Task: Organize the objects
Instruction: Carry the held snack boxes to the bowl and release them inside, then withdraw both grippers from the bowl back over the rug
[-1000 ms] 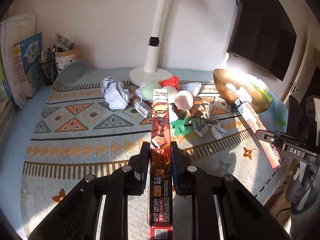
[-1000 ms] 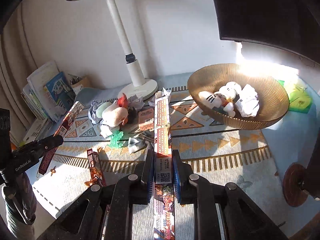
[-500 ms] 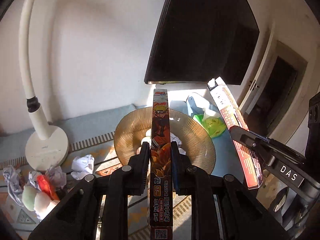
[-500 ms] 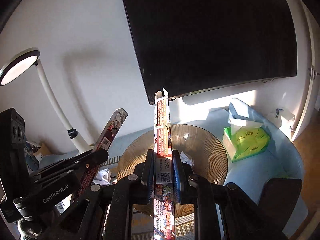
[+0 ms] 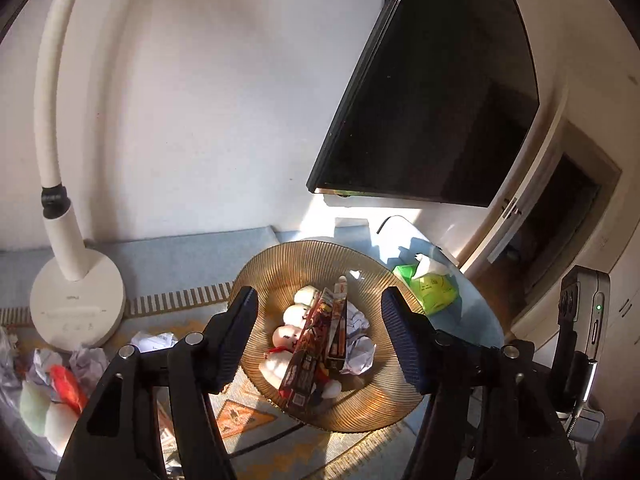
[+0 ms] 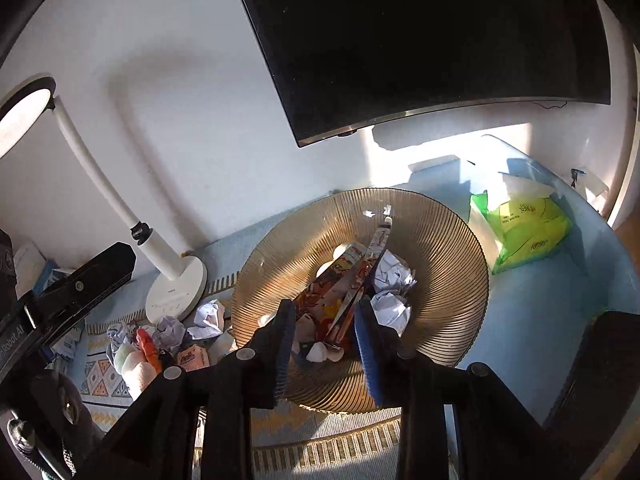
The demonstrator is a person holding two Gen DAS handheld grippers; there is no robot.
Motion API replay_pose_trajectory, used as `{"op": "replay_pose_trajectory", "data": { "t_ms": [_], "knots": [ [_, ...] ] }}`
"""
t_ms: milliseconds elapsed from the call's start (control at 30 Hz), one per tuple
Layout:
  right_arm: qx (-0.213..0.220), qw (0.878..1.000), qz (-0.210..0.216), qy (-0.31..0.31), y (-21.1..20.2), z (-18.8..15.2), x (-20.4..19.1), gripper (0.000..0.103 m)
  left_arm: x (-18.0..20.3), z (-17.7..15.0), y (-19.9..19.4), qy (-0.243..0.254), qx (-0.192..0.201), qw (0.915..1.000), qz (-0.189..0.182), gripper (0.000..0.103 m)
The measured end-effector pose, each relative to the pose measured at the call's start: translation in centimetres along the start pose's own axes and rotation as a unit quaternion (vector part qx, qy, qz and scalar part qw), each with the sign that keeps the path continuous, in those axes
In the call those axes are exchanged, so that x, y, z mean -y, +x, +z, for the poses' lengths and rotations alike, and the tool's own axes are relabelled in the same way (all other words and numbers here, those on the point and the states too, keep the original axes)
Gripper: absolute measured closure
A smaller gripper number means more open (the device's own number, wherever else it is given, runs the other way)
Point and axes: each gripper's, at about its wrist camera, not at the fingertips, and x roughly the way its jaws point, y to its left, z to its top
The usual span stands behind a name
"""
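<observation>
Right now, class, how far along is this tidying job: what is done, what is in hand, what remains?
Done: two long printed boxes lie in the ribbed bowl with crumpled paper and small white figures. In hand: nothing; the left gripper and right gripper are above the bowl, jaws open and empty. Left: paper balls and toys on the patterned mat by the lamp base.

The ribbed amber glass bowl is viewed from above and close by in both wrist fisheye views, each faced forward and down toward the wall at 12 o'clock. The bowl, white desk lamp and black wall-mounted screen are shared.
</observation>
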Motion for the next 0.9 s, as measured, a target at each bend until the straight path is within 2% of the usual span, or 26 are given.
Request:
{"op": "replay_pose_trajectory", "data": {
  "t_ms": [133,167,200,233,267,300,333,367,433,500,633,733,833,900],
  "knots": [
    [0.007,0.999,0.026,-0.038,-2.9,-1.8,-4.0,0.063,-1.5,-1.5,-5.9,-0.012,0.022,0.9996,0.008,0.041],
    [0.01,0.998,0.036,-0.048,-3.5,-2.4,-4.9,0.057,-1.7,-1.9,-7.5,-0.01,0.031,0.9993,0.017,0.041],
    [0.016,0.997,0.046,-0.058,-4.0,-3.3,-5.7,0.04,-2.0,-2.4,-9.1,-0.006,0.039,0.9988,0.029,0.041],
    [0.023,0.996,0.055,-0.064,-4.2,-4.2,-6.3,0.03,-2.3,-3.1,-10.8,-0.002,0.046,0.9981,0.04,0.039],
    [0.03,0.995,0.064,-0.067,-4.3,-5.6,-6.9,0.014,-2.9,-3.9,-12.7,0.002,0.054,0.9973,0.05,0.03],
    [0.035,0.994,0.072,-0.07,-4.3,-7.1,-7.6,0.01,-3.4,-5.0,-14.3,0.004,0.061,0.9963,0.06,0.012],
    [0.038,0.993,0.074,-0.079,-3.9,-8.6,-8.2,0.01,-4.0,-6.2,-15.9,0.005,0.069,0.995,0.072,0.004],
    [0.036,0.993,0.069,-0.093,-3.1,-10.1,-8.8,0.01,-4.5,-7.6,-17.3,0.007,0.079,0.9931,0.086,0.001],
    [0.016,0.993,0.06,-0.105,-0.8,-12.9,-9.6,0.01,-6.3,-10.7,-19.5,0.01,0.086,0.9869,0.136,0.001],
    [-0.007,0.994,0.06,-0.093,2.0,-14.9,-9.5,0.01,-8.4,-13.7,-20.4,0.004,0.074,0.98,0.185,0.001],
    [-0.047,0.997,0.039,-0.05,6.1,-16.1,-8.0,0.01,-13.7,-17.8,-19.9,-0.038,0.044,0.9627,0.264,0.001],
    [-0.037,0.998,0.038,-0.033,5.8,-15.9,-7.3,0.01,-16.9,-19.5,-19.6,-0.058,0.045,0.9469,0.313,0.001],
    [-0.066,0.996,0.045,-0.028,6.7,-16.1,-7.2,0.01,-19.3,-20.1,-19.5,-0.089,0.052,0.9395,0.327,0.001],
    [-0.069,0.996,0.04,-0.035,6.8,-16.1,-7.4,0.01,-20.8,-21.0,-19.2,-0.122,0.047,0.9341,0.332,0.001]
  ]
}}
